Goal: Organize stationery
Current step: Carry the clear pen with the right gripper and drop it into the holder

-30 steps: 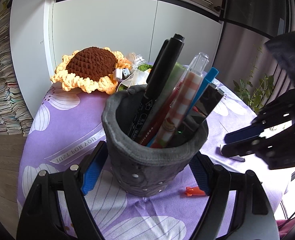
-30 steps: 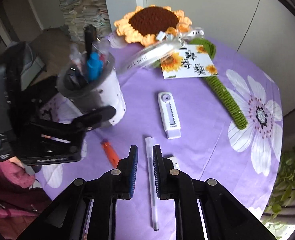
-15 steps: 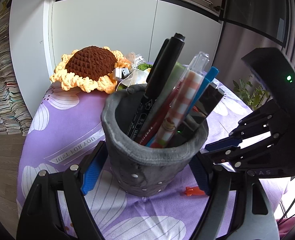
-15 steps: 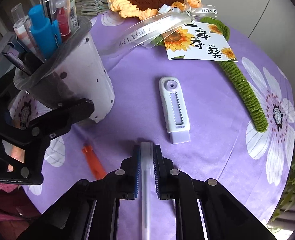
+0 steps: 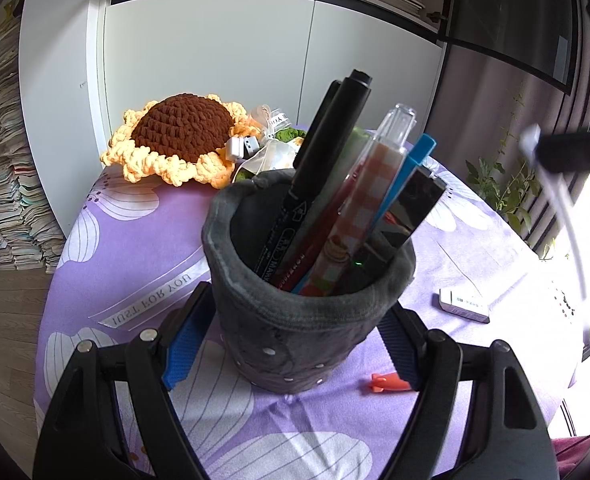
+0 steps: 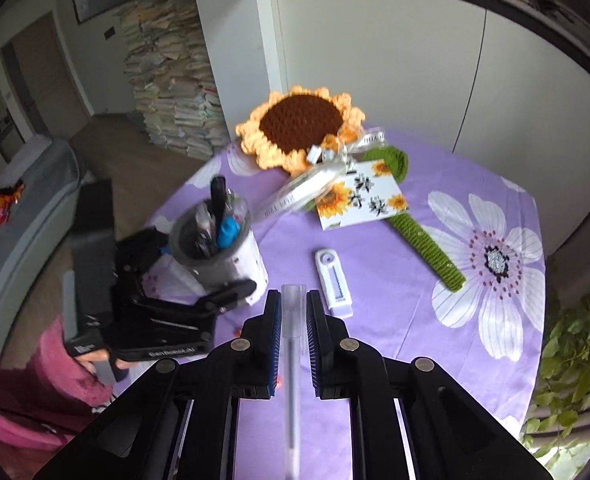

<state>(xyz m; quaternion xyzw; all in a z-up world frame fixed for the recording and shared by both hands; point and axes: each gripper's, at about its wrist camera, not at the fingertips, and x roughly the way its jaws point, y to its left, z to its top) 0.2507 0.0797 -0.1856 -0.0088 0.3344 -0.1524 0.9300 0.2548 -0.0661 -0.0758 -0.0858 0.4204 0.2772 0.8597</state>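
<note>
A grey felt pen cup (image 5: 307, 320) stands on the purple cloth with several pens and markers (image 5: 327, 184) in it. My left gripper (image 5: 295, 344) is shut on its lower wall, one blue pad on each side. The right wrist view shows the same cup (image 6: 219, 248) at the left, with the left gripper (image 6: 199, 304) around it. My right gripper (image 6: 293, 312) is shut on a clear white pen (image 6: 293, 360) and holds it above the table. In the left wrist view that gripper (image 5: 575, 154) is a dark blur at the upper right, with the pen (image 5: 567, 216) hanging below it.
A white correction tape (image 6: 333, 282) lies right of the cup, also seen as the white correction tape (image 5: 463, 306). A small orange piece (image 5: 387, 383) lies by the cup's base. A crochet sunflower (image 6: 301, 124) and a card (image 6: 361, 198) sit at the back. A plant (image 6: 567, 364) stands past the right edge.
My right gripper came down over the clear pen on the cloth, shut on it and lifted it off the table. The left gripper and the cup stayed still.
</note>
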